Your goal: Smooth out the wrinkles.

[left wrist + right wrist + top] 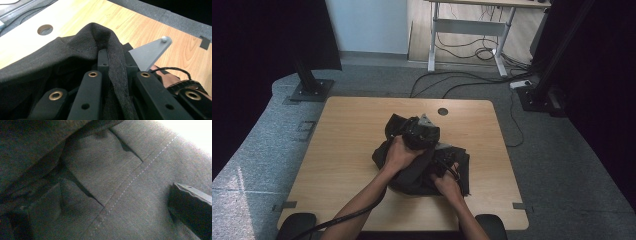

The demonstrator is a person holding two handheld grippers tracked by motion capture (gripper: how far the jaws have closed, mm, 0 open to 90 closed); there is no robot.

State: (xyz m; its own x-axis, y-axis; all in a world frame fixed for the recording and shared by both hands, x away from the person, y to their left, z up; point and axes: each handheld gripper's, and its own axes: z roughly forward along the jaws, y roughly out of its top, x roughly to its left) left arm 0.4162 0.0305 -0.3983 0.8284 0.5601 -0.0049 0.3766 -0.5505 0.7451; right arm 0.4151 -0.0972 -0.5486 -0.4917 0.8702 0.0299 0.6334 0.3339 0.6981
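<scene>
The black garment [422, 165] is showing as matt woven cloth, a fine dense weave, soft and creasing into folds; in the right gripper view a line of pale stitching [130, 182] is running along a flat seam. The tabletop [347, 145] is reading as light wood-grain, smooth with a faint sheen. The left gripper [113, 65] is looking like matt black plastic, its arms carrying shiny brass-coloured rivets [93, 74]. A grey plate [150, 52] beyond it is appearing smooth and matt, tipped with a small glossy ball. The floor [572, 165] is coming across as grey, rough carpet.
</scene>
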